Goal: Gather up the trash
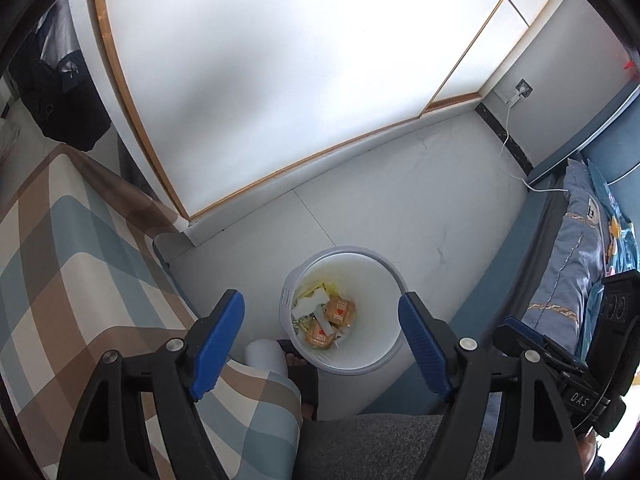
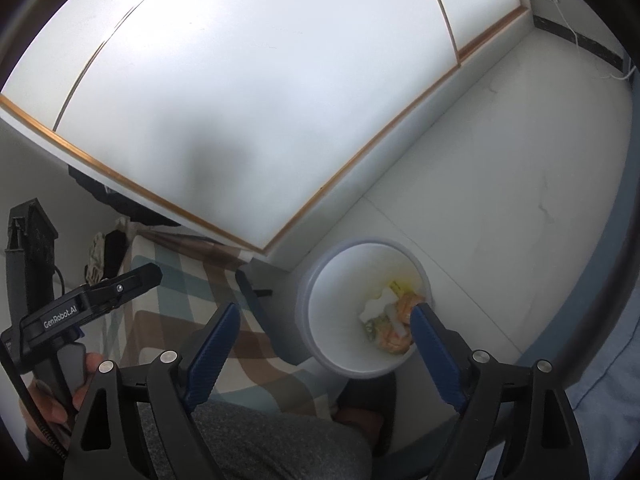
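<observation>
A white round trash bin [image 1: 382,276] stands on the floor below both grippers; it also shows in the right wrist view [image 2: 340,280]. Inside lie orange snack wrappers [image 1: 340,311] and white paper scraps [image 1: 310,302]; the same trash [image 2: 390,322] shows in the right wrist view. My left gripper [image 1: 322,308] is open and empty above the bin. My right gripper [image 2: 326,316] is open and empty above the bin's left rim. The right gripper's body [image 1: 560,356] shows at the right of the left wrist view; the left gripper's body [image 2: 80,304] shows at the left of the right wrist view.
A plaid-covered bed [image 1: 72,248] lies left of the bin. A blue pillow [image 1: 572,248] and bed frame are on the right. White wardrobe doors [image 1: 260,60] stand behind. A charger cable [image 1: 508,144] runs from a wall socket. My knee [image 1: 380,440] and slippered foot [image 1: 304,376] are by the bin.
</observation>
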The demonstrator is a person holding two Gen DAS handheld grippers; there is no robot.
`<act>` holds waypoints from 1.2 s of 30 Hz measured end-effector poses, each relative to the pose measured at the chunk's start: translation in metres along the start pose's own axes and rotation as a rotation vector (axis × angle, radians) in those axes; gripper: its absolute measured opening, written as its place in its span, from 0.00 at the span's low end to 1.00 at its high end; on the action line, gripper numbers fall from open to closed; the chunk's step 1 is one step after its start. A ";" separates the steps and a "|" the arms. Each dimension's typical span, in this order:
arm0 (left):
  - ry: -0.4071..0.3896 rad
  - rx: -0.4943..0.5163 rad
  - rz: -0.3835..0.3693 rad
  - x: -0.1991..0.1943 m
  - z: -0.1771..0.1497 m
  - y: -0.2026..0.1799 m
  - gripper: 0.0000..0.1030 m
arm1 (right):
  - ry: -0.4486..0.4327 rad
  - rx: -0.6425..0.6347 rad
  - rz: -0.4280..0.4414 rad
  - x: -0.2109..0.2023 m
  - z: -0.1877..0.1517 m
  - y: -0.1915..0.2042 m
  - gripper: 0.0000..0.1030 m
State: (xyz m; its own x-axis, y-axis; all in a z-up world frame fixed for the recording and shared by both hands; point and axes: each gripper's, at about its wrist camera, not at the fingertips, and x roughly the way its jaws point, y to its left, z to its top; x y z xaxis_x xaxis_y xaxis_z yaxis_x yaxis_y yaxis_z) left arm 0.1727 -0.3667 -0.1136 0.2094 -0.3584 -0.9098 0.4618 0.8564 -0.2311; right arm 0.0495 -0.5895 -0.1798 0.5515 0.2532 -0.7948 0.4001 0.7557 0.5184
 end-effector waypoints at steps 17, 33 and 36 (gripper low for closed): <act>-0.031 -0.016 -0.006 -0.028 -0.019 0.007 0.74 | -0.028 -0.065 0.004 -0.025 -0.013 0.029 0.91; -0.073 -0.021 -0.007 -0.047 -0.030 0.009 0.74 | -0.050 -0.085 0.008 -0.037 -0.018 0.039 0.93; -0.080 -0.017 -0.012 -0.048 -0.031 0.008 0.74 | -0.053 -0.086 0.009 -0.039 -0.019 0.040 0.93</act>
State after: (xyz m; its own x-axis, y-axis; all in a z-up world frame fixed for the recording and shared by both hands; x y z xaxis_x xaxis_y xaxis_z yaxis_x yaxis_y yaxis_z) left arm 0.1398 -0.3308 -0.0823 0.2723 -0.3966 -0.8766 0.4504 0.8576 -0.2481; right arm 0.0302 -0.5583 -0.1341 0.5939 0.2293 -0.7711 0.3320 0.8032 0.4946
